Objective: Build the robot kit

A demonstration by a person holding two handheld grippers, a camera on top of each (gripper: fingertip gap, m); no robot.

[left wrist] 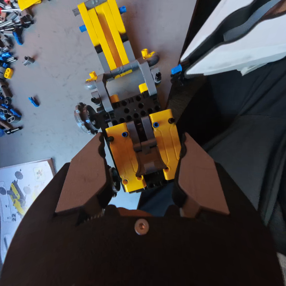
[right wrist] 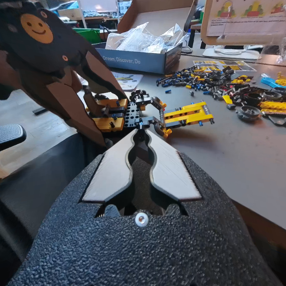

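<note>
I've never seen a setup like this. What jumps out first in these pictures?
A half-built yellow and black brick vehicle lies on the grey table, its rear end clamped between the brown jaws of the left gripper. The white-fingered right gripper pinches a small black pin with a blue end against the vehicle's side. Beyond, a heap of loose pieces spreads before an open box of plastic bags.

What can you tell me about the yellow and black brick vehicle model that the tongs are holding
The vehicle model is a half-built plastic brick chassis lying flat at the edge of the grey table. It has a black holed core, two yellow curved panels at the rear, grey frames in the middle, and a long yellow boom reaching across the table. One grey wheel hub sits on one side. The left tongs clamp the yellow rear panels. The right tongs pinch a small black pin at its side.
</note>
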